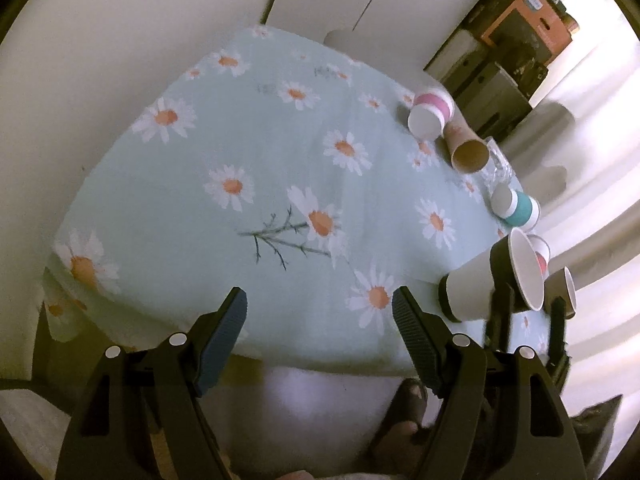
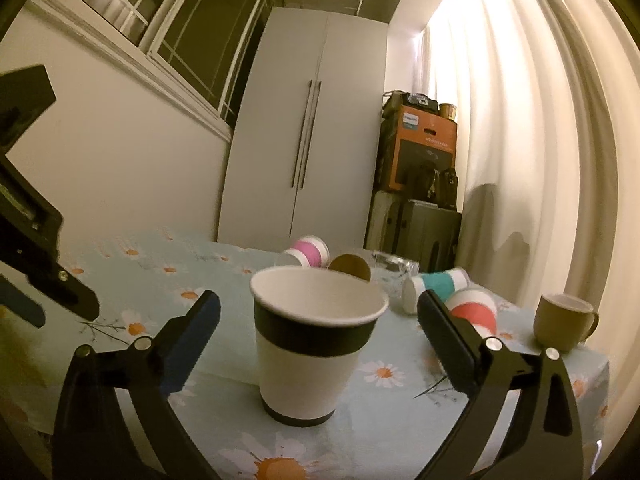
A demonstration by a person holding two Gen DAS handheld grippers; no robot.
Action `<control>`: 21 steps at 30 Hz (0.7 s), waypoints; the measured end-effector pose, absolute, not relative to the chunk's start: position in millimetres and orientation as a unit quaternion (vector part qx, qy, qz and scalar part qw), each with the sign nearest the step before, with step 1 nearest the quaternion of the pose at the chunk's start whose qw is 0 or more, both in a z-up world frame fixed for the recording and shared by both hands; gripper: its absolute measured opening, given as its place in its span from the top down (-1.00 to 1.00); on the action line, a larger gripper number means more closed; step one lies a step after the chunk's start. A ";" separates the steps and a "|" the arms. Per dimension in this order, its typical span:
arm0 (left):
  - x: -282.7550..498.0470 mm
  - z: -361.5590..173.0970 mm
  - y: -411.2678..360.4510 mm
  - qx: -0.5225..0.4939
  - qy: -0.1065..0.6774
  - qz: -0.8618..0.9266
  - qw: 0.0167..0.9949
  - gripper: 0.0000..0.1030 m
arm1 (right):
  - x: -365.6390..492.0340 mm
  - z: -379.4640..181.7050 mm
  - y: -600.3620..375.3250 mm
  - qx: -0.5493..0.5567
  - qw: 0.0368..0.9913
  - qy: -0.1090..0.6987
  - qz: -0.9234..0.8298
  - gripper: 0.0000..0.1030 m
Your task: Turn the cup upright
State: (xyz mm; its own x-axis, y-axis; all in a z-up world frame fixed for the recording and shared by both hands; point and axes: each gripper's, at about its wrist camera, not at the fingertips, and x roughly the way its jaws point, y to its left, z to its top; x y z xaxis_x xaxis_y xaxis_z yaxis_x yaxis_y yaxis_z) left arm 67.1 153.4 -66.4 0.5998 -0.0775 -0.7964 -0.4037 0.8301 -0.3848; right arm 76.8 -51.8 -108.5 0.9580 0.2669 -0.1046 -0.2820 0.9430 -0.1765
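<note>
The right hand-held gripper is hanging low over the near end of the worktop with its two blue-padded fingers spread wide, touching nothing. Between them the white paper cup with a black band under its rim and a black base is standing upright on the daisy-print, pale blue cloth, its mouth facing up and clear of both pads.

Taking that cup as the landmark: just behind it a plain brown paper cup is lying on its side, and a pink-and-white paper cup is lying beside the brown one, slightly further back. Behind and to the right of the landmark cup a teal-and-white paper cup is lying on its side, with a red-and-white paper cup nearer, partly hidden by the right finger. Well to the right of it, a tan ceramic mug is standing upright near the worktop's edge by the curtain.

The left hand-held gripper is hovering to the left of the same cup, above the worktop's near edge, its fingers likewise spread apart and holding nothing.
</note>
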 end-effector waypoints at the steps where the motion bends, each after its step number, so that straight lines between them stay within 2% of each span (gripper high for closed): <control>1: 66.0 -64.7 154.1 -0.274 0.433 0.098 0.853 -0.42 | 76.5 -103.9 -54.0 -0.095 0.985 0.044 0.139 -0.90; 3: 64.3 -61.2 154.3 -0.270 0.426 0.103 0.857 -0.62 | 74.2 -88.6 -62.1 -0.089 0.983 0.059 0.148 -0.90; 7: 60.5 -53.0 147.8 -0.249 0.412 0.105 0.870 -0.70 | 63.2 -56.7 -79.9 -0.080 0.981 0.060 0.166 -0.90; 11: 52.4 -41.0 136.6 -0.229 0.386 0.087 0.889 -0.87 | 54.4 -22.8 -107.5 -0.051 0.981 0.073 0.174 -0.90; 21: 24.8 -5.9 97.8 -0.167 0.309 0.043 0.935 -0.87 | 40.6 27.7 -156.3 -0.060 0.954 0.134 0.262 -0.90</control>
